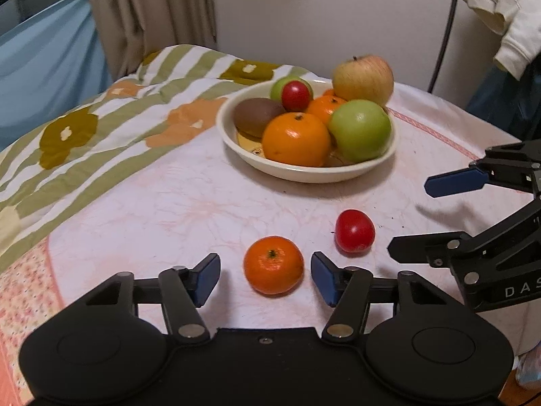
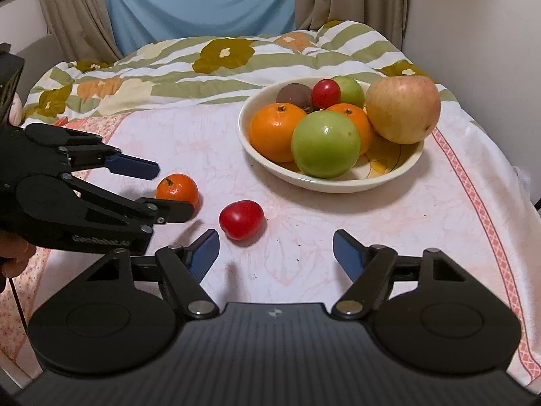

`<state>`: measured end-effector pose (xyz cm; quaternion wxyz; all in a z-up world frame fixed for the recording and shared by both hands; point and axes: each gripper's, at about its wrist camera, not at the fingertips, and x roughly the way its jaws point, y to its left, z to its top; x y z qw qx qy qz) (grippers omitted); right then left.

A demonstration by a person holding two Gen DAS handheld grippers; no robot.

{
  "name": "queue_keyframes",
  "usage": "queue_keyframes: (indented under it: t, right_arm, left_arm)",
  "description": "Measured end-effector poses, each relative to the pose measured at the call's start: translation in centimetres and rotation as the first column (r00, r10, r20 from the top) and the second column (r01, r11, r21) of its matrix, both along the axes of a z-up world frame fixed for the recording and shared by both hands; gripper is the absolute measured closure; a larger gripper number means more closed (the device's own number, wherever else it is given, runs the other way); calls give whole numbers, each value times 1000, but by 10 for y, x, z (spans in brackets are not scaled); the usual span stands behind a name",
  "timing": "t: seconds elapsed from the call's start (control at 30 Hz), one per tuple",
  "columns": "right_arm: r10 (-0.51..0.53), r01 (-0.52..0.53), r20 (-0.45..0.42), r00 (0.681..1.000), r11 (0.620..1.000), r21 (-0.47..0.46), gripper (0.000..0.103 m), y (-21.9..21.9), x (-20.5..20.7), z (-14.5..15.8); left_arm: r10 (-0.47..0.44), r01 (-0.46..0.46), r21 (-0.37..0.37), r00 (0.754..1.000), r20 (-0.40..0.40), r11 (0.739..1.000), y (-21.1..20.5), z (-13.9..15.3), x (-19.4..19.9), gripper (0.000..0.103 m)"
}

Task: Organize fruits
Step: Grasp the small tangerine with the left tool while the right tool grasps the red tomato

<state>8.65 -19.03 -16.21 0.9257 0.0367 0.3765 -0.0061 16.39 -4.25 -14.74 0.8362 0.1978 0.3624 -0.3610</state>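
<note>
step: picking up loose fruit | left hand-held gripper part open around mandarin, pads not touching; right hand-held gripper wide, near red fruit; bowl behind | next: close, lift to bowl
</note>
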Motion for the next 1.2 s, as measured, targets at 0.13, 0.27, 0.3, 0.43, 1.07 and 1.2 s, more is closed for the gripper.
queue_keyframes:
  t: [0.13,0.27,0.3,0.43,1.07,1.2]
  right_arm:
    - [-2,2,-6,1000,1000,13,20,2,3,-6]
    - [3,-3,-10,1000,1000,13,22,6,7,-11]
    - [3,-3,-10,1000,1000,14,22,7,9,-12]
    - [10,-10,-18,1000,1000,28,29,9,15,-16]
    - [58,-58,1,998,998,14,53,17,32,-16]
    - [57,-57,25,998,998,9,53,14,23,-3]
  left_arm:
    - [-20,20,12,1000,-20,1000,-4,-7,2,59]
    - [-22,21,-4,1000,-21,1000,-1,-8,2,59]
    - [-21,21,-5,1000,-23,1000,0,-8,2,59]
    - [-16,16,-1,1000,-21,1000,0,-8,0,59]
    - [47,-47,-1,999,-5,999,12,-3,-10,60]
    - [65,-65,-13,998,11,998,11,9,-15,60]
